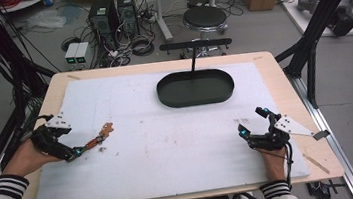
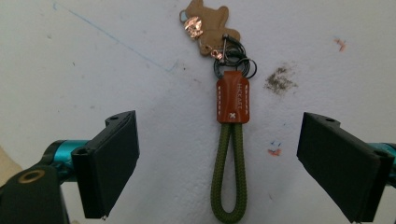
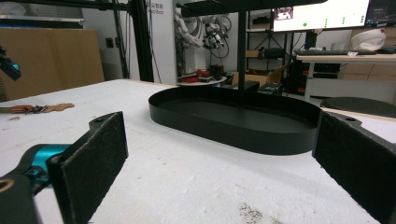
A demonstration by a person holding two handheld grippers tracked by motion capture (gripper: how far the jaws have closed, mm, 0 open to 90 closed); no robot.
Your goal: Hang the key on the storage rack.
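Keychain (image 2: 232, 140) flat on white mat (image 1: 169, 145), left part of table (image 1: 265, 56): olive cord loop nearest the jaws, brown leather tab mid-length, dark rings and tan bear-shaped charm at far end. Loop positioned between the jaws of left gripper (image 2: 219, 163), clear of both pads; jaws wide apart, nothing grasped. In high view, left gripper (image 1: 72, 152) low at left edge of mat, keychain (image 1: 96, 138) stretching away toward centre. Small dark smudge on mat just beside the rings. Right gripper (image 1: 253, 126) resting on mat at right, well apart from keychain, jaws spread, empty. Black oval tray (image 1: 196, 99) toward far side of mat, upright post rising from it.
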